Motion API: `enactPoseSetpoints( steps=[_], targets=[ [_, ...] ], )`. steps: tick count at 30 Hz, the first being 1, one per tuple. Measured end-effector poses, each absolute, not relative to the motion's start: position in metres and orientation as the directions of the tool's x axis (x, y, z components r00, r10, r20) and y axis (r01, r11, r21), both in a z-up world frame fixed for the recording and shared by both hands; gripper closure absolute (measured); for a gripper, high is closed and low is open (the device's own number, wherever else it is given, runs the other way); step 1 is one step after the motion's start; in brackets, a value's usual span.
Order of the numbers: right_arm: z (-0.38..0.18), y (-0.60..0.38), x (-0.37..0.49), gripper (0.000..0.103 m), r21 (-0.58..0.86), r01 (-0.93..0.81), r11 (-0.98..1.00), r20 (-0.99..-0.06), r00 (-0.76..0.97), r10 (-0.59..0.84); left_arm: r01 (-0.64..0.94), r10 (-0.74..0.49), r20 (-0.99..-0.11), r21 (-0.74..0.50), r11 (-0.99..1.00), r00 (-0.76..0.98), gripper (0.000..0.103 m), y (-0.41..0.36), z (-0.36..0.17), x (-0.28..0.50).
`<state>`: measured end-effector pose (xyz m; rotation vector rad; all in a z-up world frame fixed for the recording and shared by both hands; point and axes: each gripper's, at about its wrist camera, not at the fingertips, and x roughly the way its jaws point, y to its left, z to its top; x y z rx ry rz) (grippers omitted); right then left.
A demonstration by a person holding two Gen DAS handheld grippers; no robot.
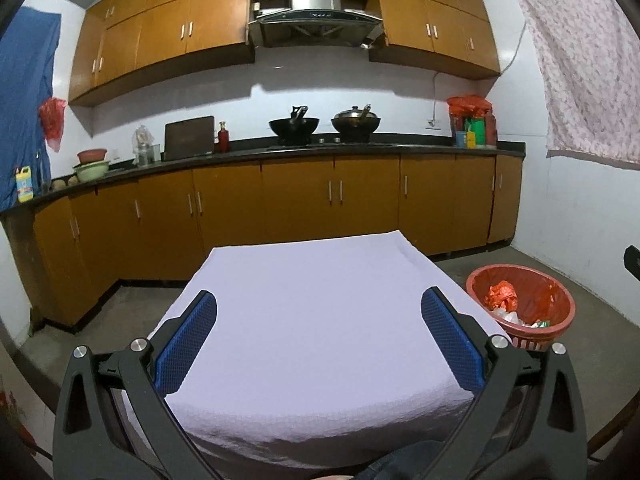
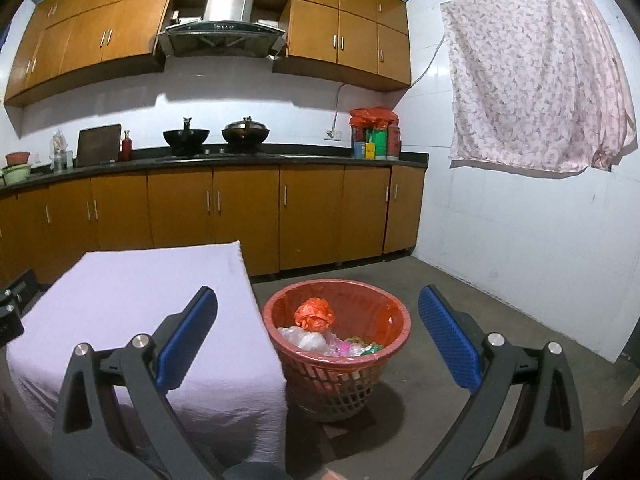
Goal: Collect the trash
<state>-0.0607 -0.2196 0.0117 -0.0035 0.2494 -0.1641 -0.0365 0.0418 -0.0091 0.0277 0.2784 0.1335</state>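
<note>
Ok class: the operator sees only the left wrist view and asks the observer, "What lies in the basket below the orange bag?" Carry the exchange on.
Observer: A pink wrapper, between clear plastic and a green wrapper.
Operator: Is the right gripper holding anything?
Observer: No. The right gripper is open and empty, pointed at the basket.

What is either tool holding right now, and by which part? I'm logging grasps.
Nothing is held. The left tool is open over the cloth-covered table; the right tool is open above the red trash basket.
</note>
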Motion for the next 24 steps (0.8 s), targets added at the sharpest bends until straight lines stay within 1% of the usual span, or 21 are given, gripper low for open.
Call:
enactPoseSetpoints(
  steps=[4, 14, 24],
  targets=[
    [0.014, -0.216, -0.064, 0.004, -0.011, 0.144, 0.990, -0.240, 0.960, -0.142, -0.132, 0.134, -0.275, 0.026, 0.991, 0.952, 0.002, 0.046, -0.010, -0.042],
    [0.016, -0.212, -0.072, 0.004, -0.013, 0.151, 0.988, -0.226, 0.963, -0.150, -0.113, 0.120, -0.252, 0.042, 0.993, 0.960, 0.002, 0.041, -0.010, -0.055],
    [0.018, -0.213, -0.075, 0.004, -0.017, 0.150, 0.989, -0.218, 0.964, -0.150, -0.098, 0.101, -0.262, 0.027, 0.995, 0.960, 0.002, 0.040, -0.011, -0.055]
  ],
)
